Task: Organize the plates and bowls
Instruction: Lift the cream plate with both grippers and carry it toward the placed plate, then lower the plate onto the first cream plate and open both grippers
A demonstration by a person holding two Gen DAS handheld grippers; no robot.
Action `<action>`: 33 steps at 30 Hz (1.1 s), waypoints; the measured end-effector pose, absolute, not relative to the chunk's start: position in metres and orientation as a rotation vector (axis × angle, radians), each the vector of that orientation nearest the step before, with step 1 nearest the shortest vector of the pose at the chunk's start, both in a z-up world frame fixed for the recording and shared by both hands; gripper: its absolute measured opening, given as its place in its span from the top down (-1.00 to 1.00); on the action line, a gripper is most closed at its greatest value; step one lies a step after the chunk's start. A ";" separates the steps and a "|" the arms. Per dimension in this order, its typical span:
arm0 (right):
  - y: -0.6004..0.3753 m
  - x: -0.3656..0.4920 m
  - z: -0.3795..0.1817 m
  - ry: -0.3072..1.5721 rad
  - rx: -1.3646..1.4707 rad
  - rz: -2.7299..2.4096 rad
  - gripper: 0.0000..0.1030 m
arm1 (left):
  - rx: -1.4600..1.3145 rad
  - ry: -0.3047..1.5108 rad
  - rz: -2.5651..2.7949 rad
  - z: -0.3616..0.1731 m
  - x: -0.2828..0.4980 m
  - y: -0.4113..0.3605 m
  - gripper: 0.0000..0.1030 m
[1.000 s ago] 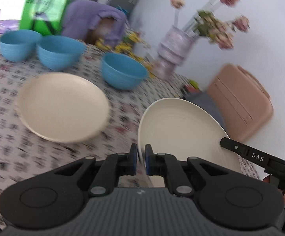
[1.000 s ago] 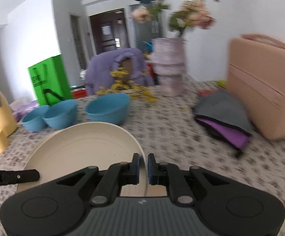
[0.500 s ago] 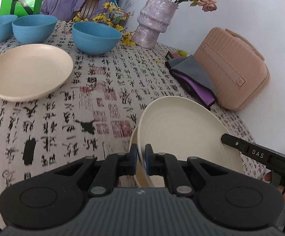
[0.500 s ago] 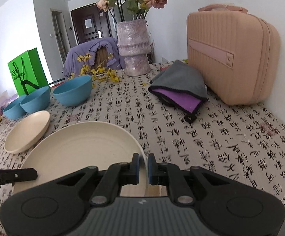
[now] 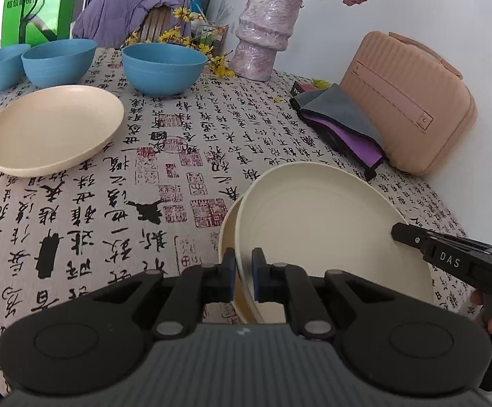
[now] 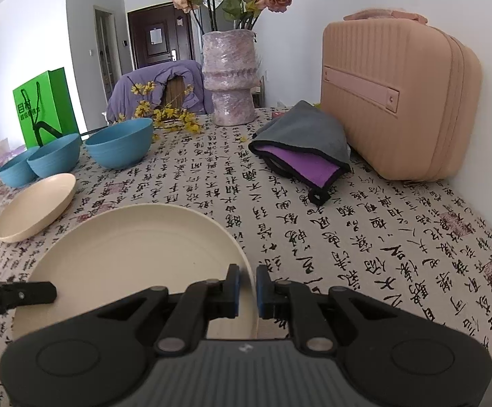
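Both of your grippers are pinched nearly closed on one cream plate [image 5: 317,224], the left gripper [image 5: 243,278] on its near-left rim and the right gripper [image 6: 246,286] on the opposite edge. The plate sits low over a second plate [image 5: 227,237] at the near end of the counter [image 5: 117,203], offset rather than centred on it. Let go now and it may settle crooked or slide off the lower rim. Uneven release could tip it. A third plate [image 5: 51,130] and three blue bowls [image 5: 163,68] wait farther back.
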State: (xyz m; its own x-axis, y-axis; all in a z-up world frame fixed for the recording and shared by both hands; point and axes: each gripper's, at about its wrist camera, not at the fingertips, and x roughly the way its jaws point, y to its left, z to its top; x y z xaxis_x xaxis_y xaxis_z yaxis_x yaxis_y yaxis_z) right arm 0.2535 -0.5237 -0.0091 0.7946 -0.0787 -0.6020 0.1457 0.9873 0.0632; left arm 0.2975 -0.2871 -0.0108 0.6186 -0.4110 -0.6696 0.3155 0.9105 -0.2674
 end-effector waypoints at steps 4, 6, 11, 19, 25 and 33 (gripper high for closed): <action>-0.523 0.256 -0.012 0.643 0.083 -0.124 0.80 | -0.122 0.808 -0.417 -0.014 0.300 -0.289 0.81; -0.524 0.258 -0.014 0.645 0.085 -0.121 0.78 | -0.121 0.805 -0.419 -0.014 0.300 -0.288 0.81; -0.521 0.263 -0.017 0.639 0.075 -0.123 0.72 | -0.099 0.782 -0.415 -0.014 0.302 -0.290 0.82; -0.513 0.268 -0.019 0.634 0.062 -0.101 0.68 | -0.069 0.771 -0.419 -0.014 0.310 -0.289 0.76; -0.508 0.267 -0.010 0.611 0.061 -0.088 0.63 | -0.075 0.742 -0.428 -0.004 0.304 -0.280 0.76; -0.480 0.247 0.016 0.530 0.042 -0.031 -0.15 | -0.034 0.656 -0.373 0.016 0.272 -0.240 0.16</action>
